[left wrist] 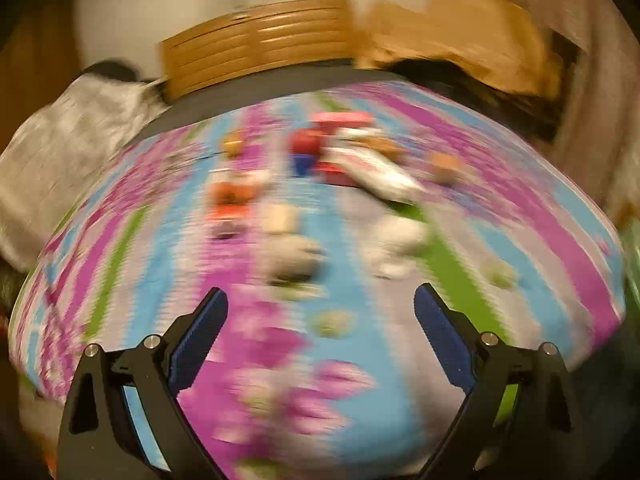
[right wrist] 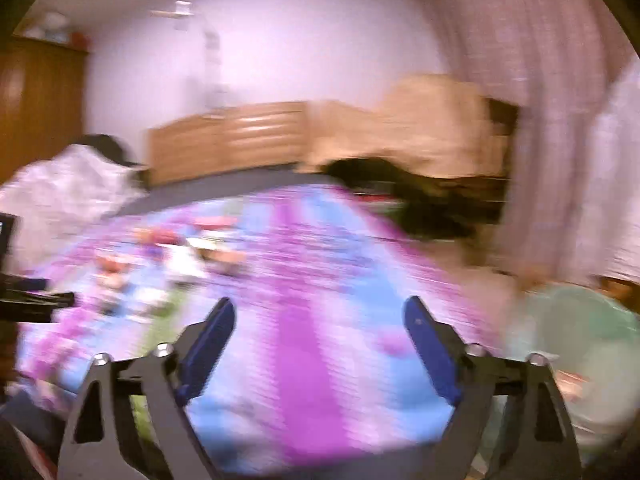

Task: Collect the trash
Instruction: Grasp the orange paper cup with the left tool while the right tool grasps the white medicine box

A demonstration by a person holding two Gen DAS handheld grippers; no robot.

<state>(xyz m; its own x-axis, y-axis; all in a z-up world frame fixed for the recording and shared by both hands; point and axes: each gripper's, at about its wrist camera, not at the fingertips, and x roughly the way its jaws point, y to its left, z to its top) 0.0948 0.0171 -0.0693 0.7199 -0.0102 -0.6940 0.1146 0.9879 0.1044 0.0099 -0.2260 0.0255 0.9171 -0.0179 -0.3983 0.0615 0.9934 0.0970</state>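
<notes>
Both views are motion-blurred. Several pieces of trash lie on a striped purple, blue and green cloth [left wrist: 392,360]: a white crumpled wad [left wrist: 394,246], a greyish wad [left wrist: 292,256], an orange and white wrapper [left wrist: 234,196], a long white wrapper [left wrist: 380,168] and red and blue pieces [left wrist: 306,150]. My left gripper [left wrist: 320,300] is open and empty, above the cloth just short of the wads. My right gripper [right wrist: 320,312] is open and empty over the cloth [right wrist: 304,320]; the trash [right wrist: 180,256] lies to its left. A pale green bin [right wrist: 580,344] is at right.
A wooden headboard [left wrist: 260,44] and a brown cardboard box [left wrist: 460,36] stand behind the cloth. A grey-white bundle [left wrist: 72,152] lies at left. A curtain [right wrist: 540,120] hangs at right. A wooden wardrobe [right wrist: 36,112] stands at far left.
</notes>
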